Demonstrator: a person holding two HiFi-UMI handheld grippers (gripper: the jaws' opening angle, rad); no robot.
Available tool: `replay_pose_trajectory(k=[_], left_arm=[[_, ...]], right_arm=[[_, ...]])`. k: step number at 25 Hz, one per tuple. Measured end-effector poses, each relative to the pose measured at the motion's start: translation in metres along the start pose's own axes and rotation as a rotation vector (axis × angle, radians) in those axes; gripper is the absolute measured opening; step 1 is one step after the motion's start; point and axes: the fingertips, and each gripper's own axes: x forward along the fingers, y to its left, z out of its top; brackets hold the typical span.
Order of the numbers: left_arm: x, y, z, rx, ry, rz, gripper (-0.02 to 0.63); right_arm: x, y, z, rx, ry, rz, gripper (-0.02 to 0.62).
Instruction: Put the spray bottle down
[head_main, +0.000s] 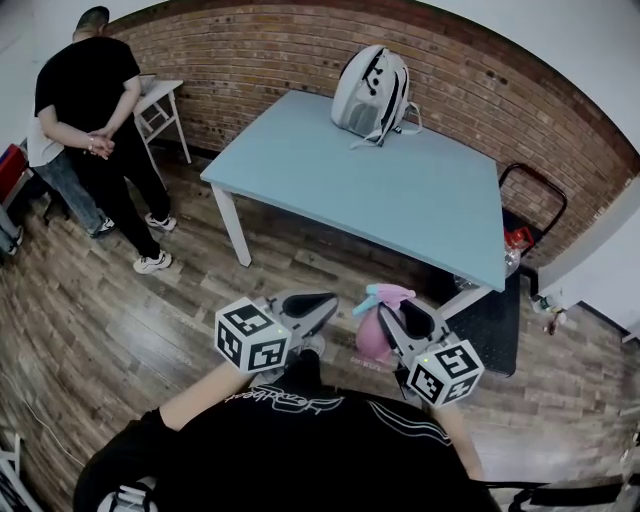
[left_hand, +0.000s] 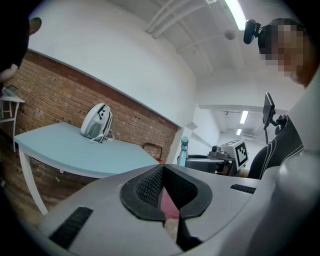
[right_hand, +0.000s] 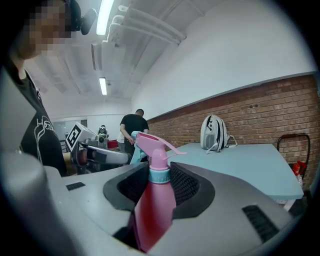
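- Right gripper (head_main: 402, 322): fingers clamped on pink spray bottle (right_hand: 152, 210), gripping the body below the teal collar. Bottle upright, trigger head clear above fingers; low grip judged to suit base-first set-down.
- Bottle location: in the air over wooden floor (head_main: 120, 320), 5 o'clock in head view, short of counter (head_main: 400, 190) near edge.
- Left gripper (left_hand: 164, 187): fingers together, holding nothing, parked beside bottle at its 9 o'clock.
- Counter lies at 12 o'clock, with backpack (head_main: 372, 90) at far edge. Near half bare, judged the likely landing area.
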Motion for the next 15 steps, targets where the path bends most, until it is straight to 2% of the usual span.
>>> replay_pose_trajectory(k=[6,15], left_arm=[[0.036,0.092,0.018,-0.056,0.003,0.019,0.008],[0.102,0.254,0.070,-0.120,0.024,0.049,0.008]], right_arm=[[0.083,-0.050,0.007,0.020,0.042,0.015,0.134],[0.227,-0.147,0.033,0.060,0.096,0.016,0.132]])
